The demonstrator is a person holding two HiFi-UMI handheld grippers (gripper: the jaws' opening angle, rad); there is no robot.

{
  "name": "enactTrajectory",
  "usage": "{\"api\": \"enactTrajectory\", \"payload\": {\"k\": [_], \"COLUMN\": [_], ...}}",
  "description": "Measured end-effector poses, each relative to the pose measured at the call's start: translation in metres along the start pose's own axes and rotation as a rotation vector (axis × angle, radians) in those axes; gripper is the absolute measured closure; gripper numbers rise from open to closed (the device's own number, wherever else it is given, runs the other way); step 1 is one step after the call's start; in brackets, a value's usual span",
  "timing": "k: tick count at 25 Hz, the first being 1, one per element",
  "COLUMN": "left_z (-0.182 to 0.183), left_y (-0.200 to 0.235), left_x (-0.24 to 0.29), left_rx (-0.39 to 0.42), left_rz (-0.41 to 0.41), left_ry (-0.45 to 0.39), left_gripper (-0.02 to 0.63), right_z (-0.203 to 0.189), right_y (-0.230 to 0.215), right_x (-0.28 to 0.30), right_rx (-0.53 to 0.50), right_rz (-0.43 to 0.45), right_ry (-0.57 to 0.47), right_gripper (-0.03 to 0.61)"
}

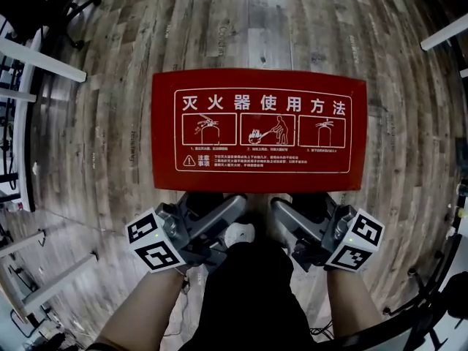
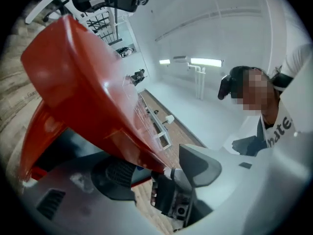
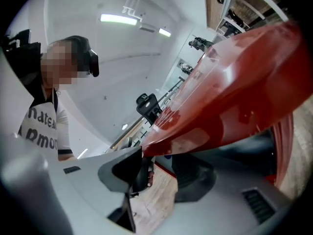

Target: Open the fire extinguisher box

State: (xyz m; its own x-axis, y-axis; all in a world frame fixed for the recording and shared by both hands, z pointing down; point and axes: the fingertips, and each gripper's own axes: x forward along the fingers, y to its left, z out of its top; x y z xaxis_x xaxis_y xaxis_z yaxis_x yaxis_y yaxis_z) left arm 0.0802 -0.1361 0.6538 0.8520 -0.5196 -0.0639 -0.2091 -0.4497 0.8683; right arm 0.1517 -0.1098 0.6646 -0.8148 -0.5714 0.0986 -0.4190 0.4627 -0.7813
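Wooden floor (image 1: pixel 102 123) carries the red fire extinguisher box (image 1: pixel 259 130) at the centre of the head view, its printed lid facing up and seemingly not yet swung open. At its lower edge the left gripper (image 1: pixel 216 205) and right gripper (image 1: pixel 301 207) hold their jaws apart around the lid's lip, unclamped, so the lifting looks still to do

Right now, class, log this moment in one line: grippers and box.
left gripper: open, red lid edge between fingers | right gripper: open, same edge between fingers | red lid: label up, wood floor around
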Motion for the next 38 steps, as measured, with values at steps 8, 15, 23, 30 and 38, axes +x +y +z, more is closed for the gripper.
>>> {"api": "enactTrajectory", "payload": {"k": [8,15,23,30,38], "left_z": [0.02,0.053,0.085,0.101,0.127], "left_y": [-0.034,-0.073,-0.091,-0.098,-0.089], "left_x": [-0.004,0.007,0.028,0.04,0.053], "left_rx": [-0.093,-0.06,-0.075,-0.08,-0.098], "left_rz": [-0.096,-0.119,-0.068,-0.008,0.086], "left_ry": [-0.091,-0.101,-0.091,-0.074,-0.065], "left_gripper": [0.36,0.36,0.365,0.374,0.485], "right_z": [0.024,0.061,0.105,0.132,0.165], "right_y": [0.028,0.064,0.076,0.083,0.087], "right_x": [-0.008,-0.006,-0.003,0.001,0.014], "right_rx": [0.093,0.072,0.235,0.359,0.37], "right_rz": [0.057,0.059,0.029,-0.014,-0.061], "right_ry": [-0.082,-0.074,-0.163,-0.291,-0.312], "right_gripper": [0.402,0.402,0.403,0.403,0.422]}}
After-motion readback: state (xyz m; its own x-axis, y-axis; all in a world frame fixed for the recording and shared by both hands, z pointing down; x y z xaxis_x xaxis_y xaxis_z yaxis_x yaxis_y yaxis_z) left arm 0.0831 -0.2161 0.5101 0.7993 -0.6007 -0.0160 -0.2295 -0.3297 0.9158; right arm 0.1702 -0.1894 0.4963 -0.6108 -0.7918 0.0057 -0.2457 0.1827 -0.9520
